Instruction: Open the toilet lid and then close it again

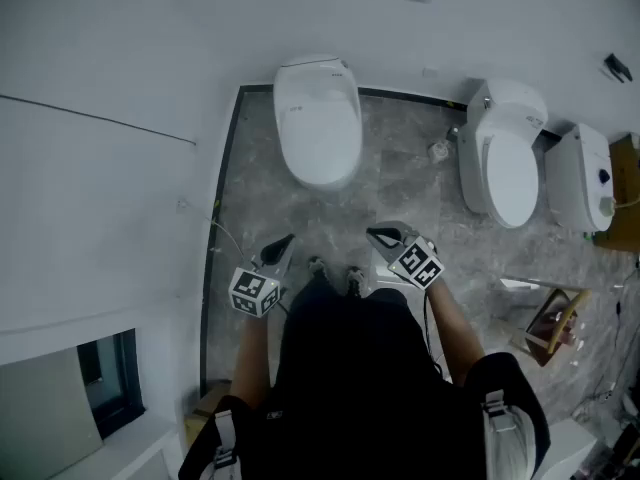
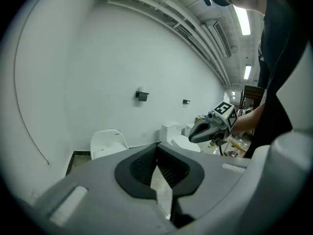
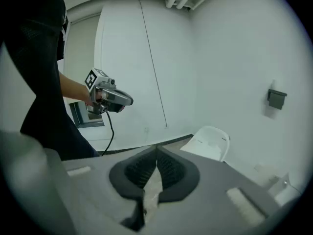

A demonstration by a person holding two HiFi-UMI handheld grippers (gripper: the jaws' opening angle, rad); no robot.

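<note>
Likely the snag ahead is grip: the lid (image 1: pixel 318 118) is smooth and lies shut, and clenched tips could skate off its rim — or let it drop with a slam. It sits at the floor's (image 1: pixel 300 218) far edge. Left tongs (image 1: pixel 284 240) and right tongs (image 1: pixel 376 234), well apart from it, are clenched on nothing — held side by side before the body, tips angled forward and slightly down.
</note>
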